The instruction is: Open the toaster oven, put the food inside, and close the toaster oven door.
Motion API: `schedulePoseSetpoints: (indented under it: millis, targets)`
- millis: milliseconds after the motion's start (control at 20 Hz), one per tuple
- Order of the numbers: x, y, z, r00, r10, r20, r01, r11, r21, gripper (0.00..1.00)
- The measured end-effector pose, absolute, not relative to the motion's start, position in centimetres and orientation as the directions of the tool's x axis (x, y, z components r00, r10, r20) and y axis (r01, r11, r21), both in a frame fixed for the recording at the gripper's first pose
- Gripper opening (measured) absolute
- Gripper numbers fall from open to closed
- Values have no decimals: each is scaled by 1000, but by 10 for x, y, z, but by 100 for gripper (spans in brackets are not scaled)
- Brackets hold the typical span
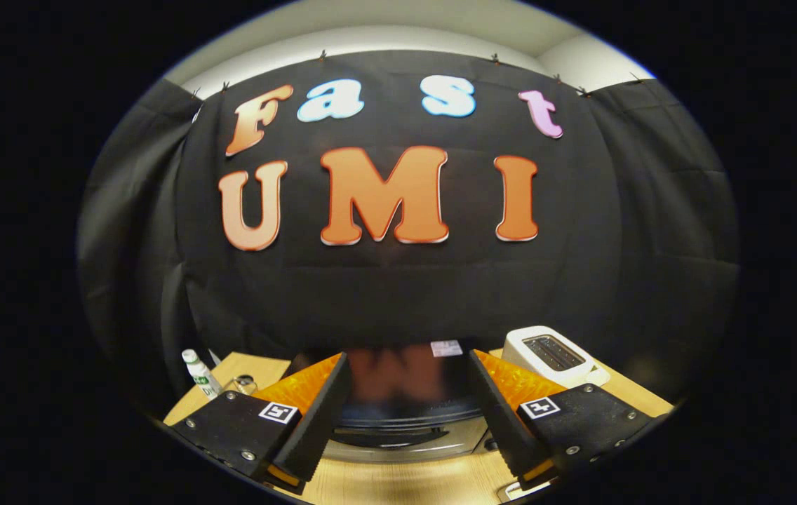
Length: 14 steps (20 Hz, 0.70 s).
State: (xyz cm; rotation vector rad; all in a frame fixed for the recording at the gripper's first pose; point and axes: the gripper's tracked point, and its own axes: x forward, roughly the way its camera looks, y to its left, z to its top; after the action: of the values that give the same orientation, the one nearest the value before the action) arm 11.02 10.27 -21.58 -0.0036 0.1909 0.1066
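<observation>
Your tool [409, 410] hangs spread and empty above the toaster oven [405, 428], which sits on the tabletop [398, 484] between the fingers with its door handle just ahead, so I'd drop level and hook that handle squarely.

A wooden counter [398, 484] carries the toaster oven [405, 428] at centre, a white toaster [553, 355] to its right, and a small bottle [201, 374] and glass [243, 384] to its left.
</observation>
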Motion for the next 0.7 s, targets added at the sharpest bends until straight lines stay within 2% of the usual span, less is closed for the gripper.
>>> schedulePoseSetpoints:
  millis: [300,700]
  targets:
    - [114,111,-271,952,111,-285,-115,993,2,99]
    - [115,119,-304,923,126,-363,-134,991,2,99]
